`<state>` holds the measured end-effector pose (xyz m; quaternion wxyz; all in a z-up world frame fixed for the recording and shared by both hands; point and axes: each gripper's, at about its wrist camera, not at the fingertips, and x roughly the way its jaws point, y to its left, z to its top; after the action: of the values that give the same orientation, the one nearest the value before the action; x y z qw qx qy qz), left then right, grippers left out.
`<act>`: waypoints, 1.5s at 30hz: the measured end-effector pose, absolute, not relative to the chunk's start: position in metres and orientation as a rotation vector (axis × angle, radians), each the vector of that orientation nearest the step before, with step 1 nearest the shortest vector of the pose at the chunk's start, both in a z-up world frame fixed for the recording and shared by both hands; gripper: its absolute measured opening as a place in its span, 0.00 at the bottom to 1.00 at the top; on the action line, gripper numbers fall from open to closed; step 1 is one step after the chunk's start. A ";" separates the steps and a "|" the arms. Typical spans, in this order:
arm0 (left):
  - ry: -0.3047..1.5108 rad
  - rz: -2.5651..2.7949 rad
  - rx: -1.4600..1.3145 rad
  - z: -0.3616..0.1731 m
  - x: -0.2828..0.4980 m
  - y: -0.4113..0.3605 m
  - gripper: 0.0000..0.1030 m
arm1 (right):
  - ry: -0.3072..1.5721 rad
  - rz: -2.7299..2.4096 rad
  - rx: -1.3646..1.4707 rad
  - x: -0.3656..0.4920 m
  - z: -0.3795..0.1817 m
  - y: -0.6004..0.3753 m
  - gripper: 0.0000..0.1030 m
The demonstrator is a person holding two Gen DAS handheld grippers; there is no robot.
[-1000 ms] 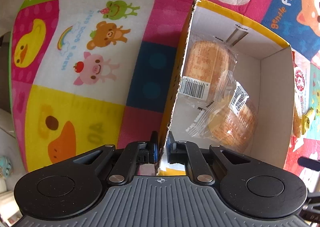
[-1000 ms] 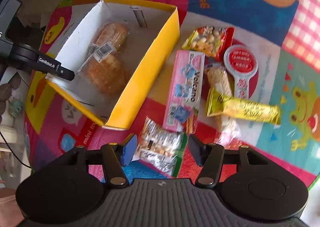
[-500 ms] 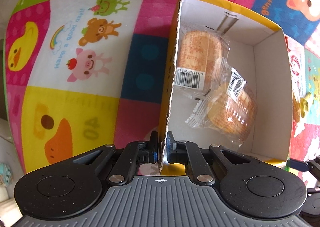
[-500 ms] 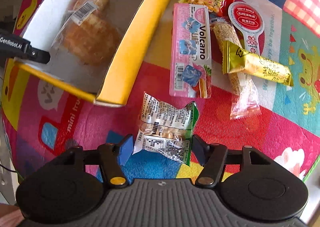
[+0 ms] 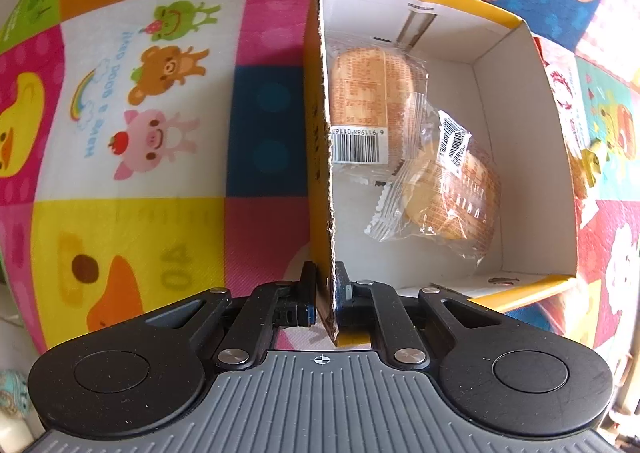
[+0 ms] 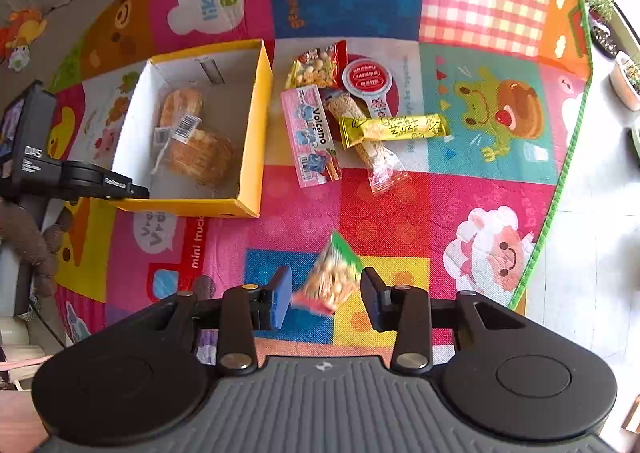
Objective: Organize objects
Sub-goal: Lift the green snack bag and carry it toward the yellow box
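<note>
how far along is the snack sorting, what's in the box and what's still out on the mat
Early on. Done: two wrapped buns lie in the yellow box. In hand: the left tool is shut on the box wall, and a blurred peanut packet sits between the right tool's spread jaws; no contact shows. Left: five snacks on the mat beside the box, including the pink Volcano pack.

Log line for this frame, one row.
left gripper: shut on box wall | right gripper: snack bag between jaws, blurred, grip unclear | box: two bread packs | mat: snacks beside box
</note>
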<state>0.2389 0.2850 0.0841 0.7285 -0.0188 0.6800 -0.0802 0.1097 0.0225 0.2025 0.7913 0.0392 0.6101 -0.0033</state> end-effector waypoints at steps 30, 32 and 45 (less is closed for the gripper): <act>1.552 -0.103 -0.097 0.089 0.235 0.280 0.09 | 1.550 -0.452 0.836 0.173 0.024 -0.034 0.82; 1.545 -0.088 -0.103 0.088 0.235 0.279 0.09 | 1.594 -0.445 0.715 0.181 0.018 -0.024 0.80; 1.448 -0.146 -0.062 0.090 0.269 0.243 0.08 | 1.466 -0.112 0.246 0.162 0.115 0.011 0.54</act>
<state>0.2688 0.2433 0.0903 0.7464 -0.0285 0.6615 -0.0666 0.1624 0.0107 0.1146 0.7348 0.1119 0.6671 -0.0507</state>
